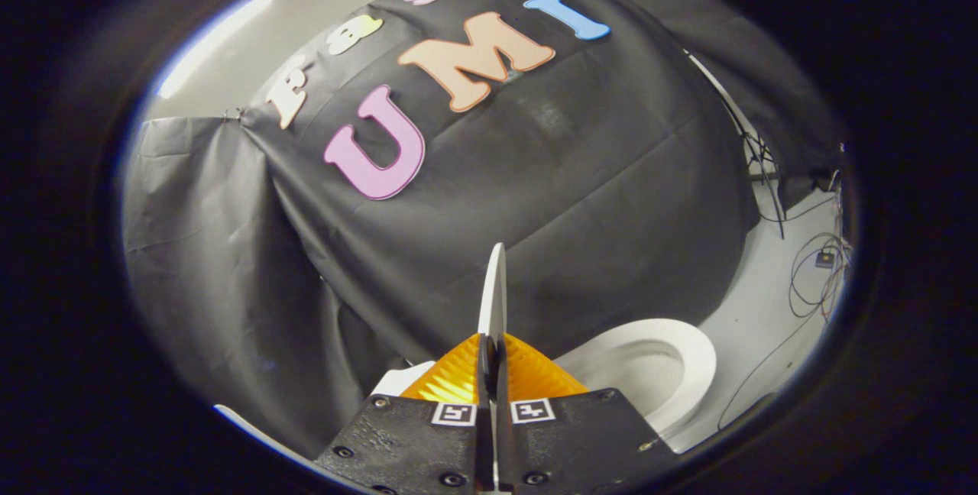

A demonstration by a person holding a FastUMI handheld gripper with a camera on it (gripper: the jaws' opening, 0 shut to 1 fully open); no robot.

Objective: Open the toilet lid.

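Observation:
My gripper is shut on the thin white toilet lid, whose edge stands up between the two fingers and rises beyond them, seen edge-on. The lid is lifted well off the bowl. To the right of the fingers and lower lies the white toilet seat ring with the open bowl inside it. A bit of the white toilet body shows just left of the fingers.
The black booth cloth hangs close behind the toilet. On the pale floor to the right lie loose cables, and a thin stand leg is beside the cloth.

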